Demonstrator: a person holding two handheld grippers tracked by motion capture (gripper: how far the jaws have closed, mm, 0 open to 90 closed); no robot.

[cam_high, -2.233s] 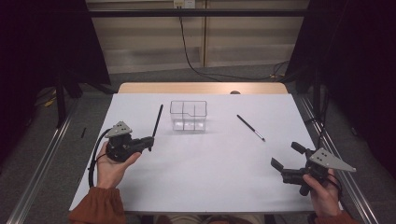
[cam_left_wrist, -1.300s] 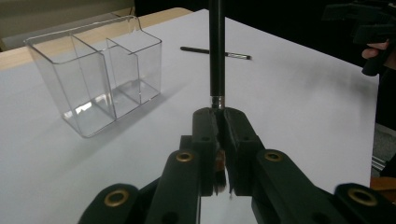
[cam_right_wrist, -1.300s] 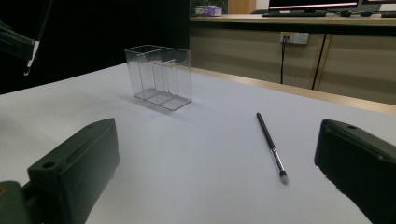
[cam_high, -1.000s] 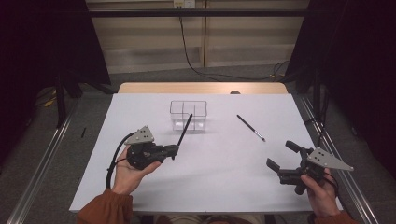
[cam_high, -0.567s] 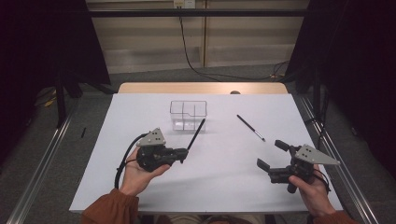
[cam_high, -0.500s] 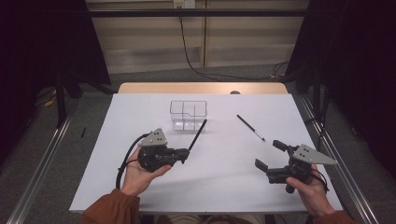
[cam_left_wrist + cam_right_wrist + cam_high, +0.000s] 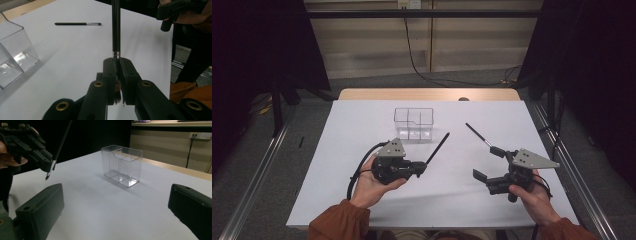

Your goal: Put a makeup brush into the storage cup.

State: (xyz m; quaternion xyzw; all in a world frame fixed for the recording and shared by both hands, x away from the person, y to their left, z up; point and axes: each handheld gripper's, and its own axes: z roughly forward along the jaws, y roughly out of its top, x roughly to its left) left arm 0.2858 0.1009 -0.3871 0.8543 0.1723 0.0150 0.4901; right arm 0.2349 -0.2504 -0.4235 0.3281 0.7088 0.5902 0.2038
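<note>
While it is clamped near its ferrule, a slim black brush (image 7: 438,148) with a thin silver band is held above the white worktop (image 7: 362,130), its handle slanting up toward the clear organiser (image 7: 414,123). The fingers (image 7: 110,72) of the left gripper (image 7: 422,167) are pressed shut on the brush, whose bristle end is seen poking out behind them in the left gripper view. The right gripper (image 7: 486,162) is held with its fingers (image 7: 40,210) spread wide and nothing between them. A second brush (image 7: 477,135) is seen lying flat on the worktop, right of the organiser and apart from it. The organiser's compartments are seen to be empty.
</note>
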